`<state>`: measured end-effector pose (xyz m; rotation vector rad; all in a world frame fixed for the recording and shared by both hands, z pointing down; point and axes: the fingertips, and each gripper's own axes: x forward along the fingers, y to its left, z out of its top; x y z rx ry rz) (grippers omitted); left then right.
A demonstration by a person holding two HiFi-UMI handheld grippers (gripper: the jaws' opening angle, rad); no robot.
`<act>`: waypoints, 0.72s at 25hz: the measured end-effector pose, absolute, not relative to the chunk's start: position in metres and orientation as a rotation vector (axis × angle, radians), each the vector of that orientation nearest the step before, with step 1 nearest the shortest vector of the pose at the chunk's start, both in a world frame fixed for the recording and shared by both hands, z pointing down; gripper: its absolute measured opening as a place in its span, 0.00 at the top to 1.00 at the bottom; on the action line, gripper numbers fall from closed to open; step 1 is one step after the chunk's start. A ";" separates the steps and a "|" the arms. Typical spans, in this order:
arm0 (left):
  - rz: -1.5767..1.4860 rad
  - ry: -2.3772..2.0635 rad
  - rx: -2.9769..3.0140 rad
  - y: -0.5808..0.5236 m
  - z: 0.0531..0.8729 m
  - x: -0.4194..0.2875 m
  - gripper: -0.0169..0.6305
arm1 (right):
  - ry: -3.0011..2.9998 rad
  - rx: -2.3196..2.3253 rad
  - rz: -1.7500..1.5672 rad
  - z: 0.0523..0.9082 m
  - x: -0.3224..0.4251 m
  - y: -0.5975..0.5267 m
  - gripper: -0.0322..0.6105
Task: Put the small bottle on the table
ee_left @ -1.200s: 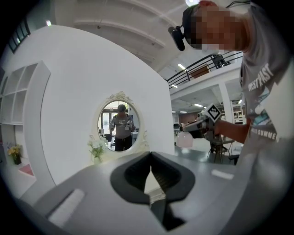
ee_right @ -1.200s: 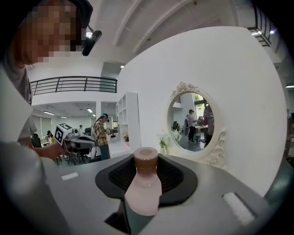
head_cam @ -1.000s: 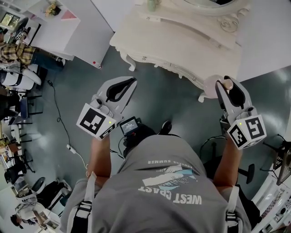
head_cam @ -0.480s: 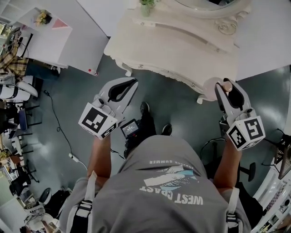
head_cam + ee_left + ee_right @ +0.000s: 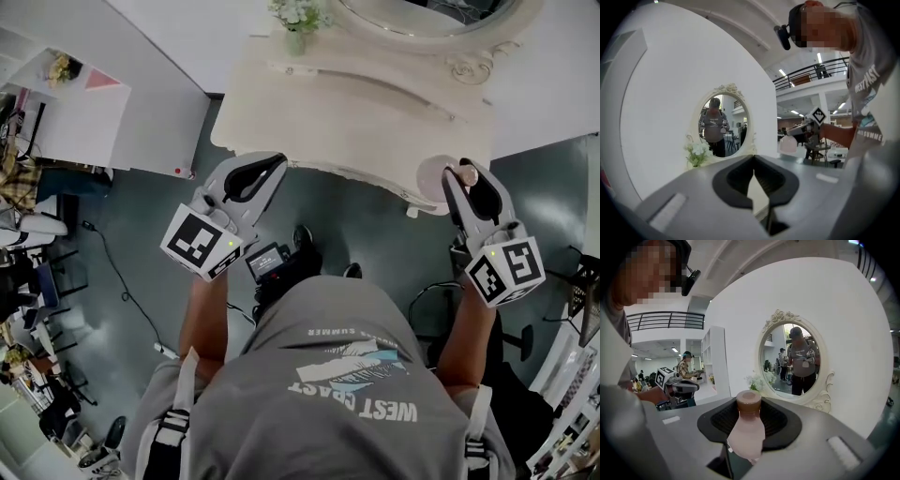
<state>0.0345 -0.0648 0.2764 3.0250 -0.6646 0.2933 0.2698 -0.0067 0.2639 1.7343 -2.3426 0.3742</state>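
Right gripper (image 5: 749,405) jaws pinch the small bottle (image 5: 746,432): pink body between the pads, brown cap up at the jaw tips. The cream dressing table (image 5: 375,112) lies just ahead of the tips. Left gripper (image 5: 754,161) jaws are pressed together with nothing between them; an oval mirror (image 5: 723,124) stands beyond them
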 end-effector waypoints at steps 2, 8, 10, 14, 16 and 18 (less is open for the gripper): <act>0.285 -0.647 3.028 -0.082 0.278 0.026 0.97 | -2.331 1.746 0.370 0.264 0.260 -0.022 0.73; 0.247 -0.604 3.039 -0.116 0.280 0.000 0.97 | -2.307 1.770 0.343 0.260 0.231 -0.058 0.73; 0.239 -0.597 3.044 -0.124 0.279 -0.008 0.97 | -2.306 1.773 0.335 0.257 0.223 -0.066 0.73; 0.230 -0.606 3.037 -0.133 0.280 -0.017 0.97 | -2.319 1.754 0.325 0.254 0.210 -0.080 0.73; 0.224 -0.615 3.028 -0.139 0.283 -0.019 0.97 | -2.329 1.731 0.329 0.255 0.206 -0.089 0.73; 0.233 -0.633 3.016 -0.147 0.288 -0.020 0.97 | -2.339 1.709 0.332 0.258 0.205 -0.103 0.73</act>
